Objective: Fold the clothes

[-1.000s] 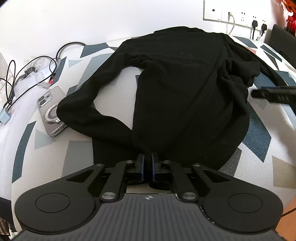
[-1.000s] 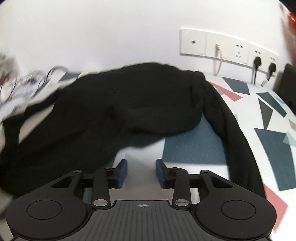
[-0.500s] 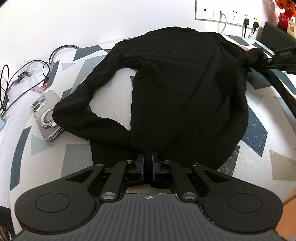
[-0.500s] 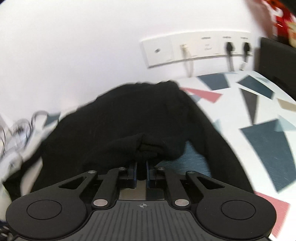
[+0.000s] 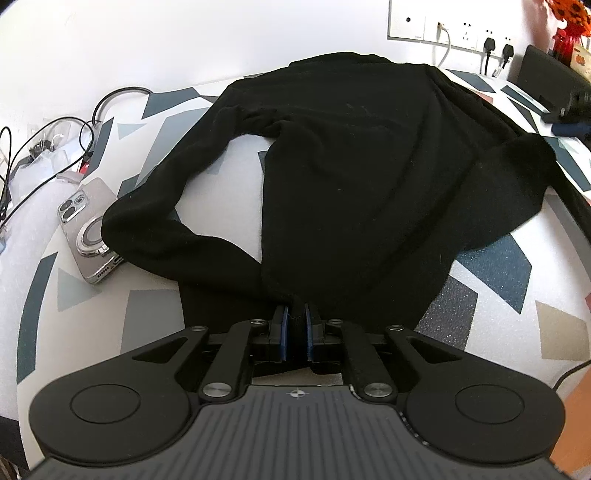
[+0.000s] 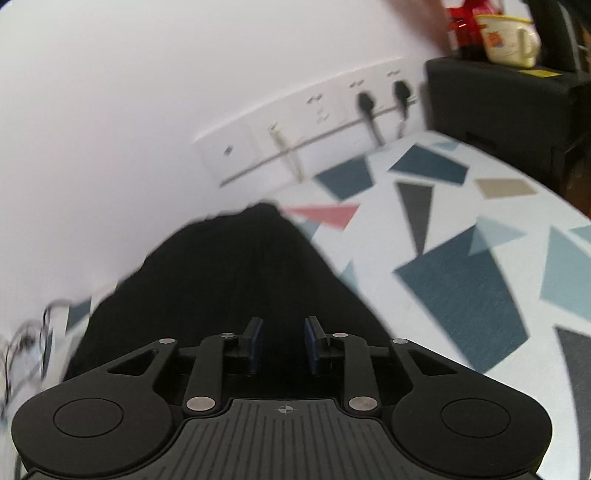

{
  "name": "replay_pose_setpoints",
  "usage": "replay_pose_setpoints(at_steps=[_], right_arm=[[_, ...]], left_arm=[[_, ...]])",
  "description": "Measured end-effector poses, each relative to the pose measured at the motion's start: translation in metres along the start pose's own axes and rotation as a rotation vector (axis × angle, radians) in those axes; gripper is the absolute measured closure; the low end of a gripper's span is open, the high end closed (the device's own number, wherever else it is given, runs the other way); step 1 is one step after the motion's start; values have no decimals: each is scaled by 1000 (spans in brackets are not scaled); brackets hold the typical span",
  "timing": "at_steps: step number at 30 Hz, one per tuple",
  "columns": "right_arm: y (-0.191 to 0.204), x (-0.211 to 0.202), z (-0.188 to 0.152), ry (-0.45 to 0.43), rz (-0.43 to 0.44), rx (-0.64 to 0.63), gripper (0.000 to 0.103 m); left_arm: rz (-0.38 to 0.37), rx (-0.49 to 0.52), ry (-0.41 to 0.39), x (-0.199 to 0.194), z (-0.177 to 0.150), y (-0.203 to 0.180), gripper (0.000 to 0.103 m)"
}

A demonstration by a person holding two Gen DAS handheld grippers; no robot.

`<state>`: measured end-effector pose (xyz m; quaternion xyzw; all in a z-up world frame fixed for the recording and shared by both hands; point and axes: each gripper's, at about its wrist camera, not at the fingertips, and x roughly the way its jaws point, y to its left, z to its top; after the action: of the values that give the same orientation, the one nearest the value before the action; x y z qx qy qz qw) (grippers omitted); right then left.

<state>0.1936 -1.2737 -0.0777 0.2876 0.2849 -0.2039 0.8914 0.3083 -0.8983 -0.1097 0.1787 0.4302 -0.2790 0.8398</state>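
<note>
Plainly, our left gripper [image 5: 295,325] is clamped narrow on the near hem of the black sweater [image 5: 362,177], with a fold of dark cloth pinched between its blue pads [image 5: 282,332]. The sweater lies spread on the patterned table [image 5: 554,325], body running away from us toward the wall, one sleeve curving out to the left and looping back. That sleeve drapes over the corner of a silver phone [image 5: 83,229], hiding part of it. On the right the other sleeve is bunched into a dark hump, and where it ends is hard to read against the black body. Cables [image 5: 44,147] trail off the left edge, cut by the frame. At the far right of the left wrist view we see only a dark blurred sliver of our right gripper [image 5: 570,110]. In its own view the right gripper [image 6: 282,343] stands with its fingers moderately apart, nothing between them; black cloth [image 6: 240,280] fills the space under and beyond them, so we cannot tell whether the tips touch it. That view is smeared: the wall sockets [image 6: 317,118], the mug [image 6: 508,35] and the black box [image 6: 498,107] beneath it are soft-edged.
</note>
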Motion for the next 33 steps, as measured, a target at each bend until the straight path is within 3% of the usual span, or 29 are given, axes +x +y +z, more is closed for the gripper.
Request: replay_pose_setpoints(at_steps=[5,10,16,18,20,25,27,28,30,31,32,33], right_arm=[[7,-2,-34,48,-101,-119,78],[8,-5,-57,48,-119,-251,72],[9,4,-47,-28,-162,-334,60],[8,11,-46,-3,-116,-336,64],[7,18,-46,24,-75,-316,80],[4,33,-44,57,-17,-282,85],[0,35,-41,51,-24,-262,75],[-2,36,-41,46,-37,-259,65],[-7,38,-41,33,-44,-238,68],[-9,38,-41,32,-36,-213,77],[-11,36,-40,40,-28,-190,93],[-11,34,-39,55,-18,-170,94]], left_arm=[[-1,-7,-6,0,-1,1,93],[-6,-17,-2,1,0,2,93],[-3,-4,4,1,1,1,93],[5,17,4,1,1,-2,94],[14,40,5,1,2,-5,95],[24,55,6,2,2,-8,95],[26,65,9,2,3,-8,95],[27,70,11,2,3,-9,95],[24,79,16,3,5,-9,95],[23,83,19,3,5,-9,95],[22,87,21,3,6,-9,96],[21,92,24,4,7,-9,97]])
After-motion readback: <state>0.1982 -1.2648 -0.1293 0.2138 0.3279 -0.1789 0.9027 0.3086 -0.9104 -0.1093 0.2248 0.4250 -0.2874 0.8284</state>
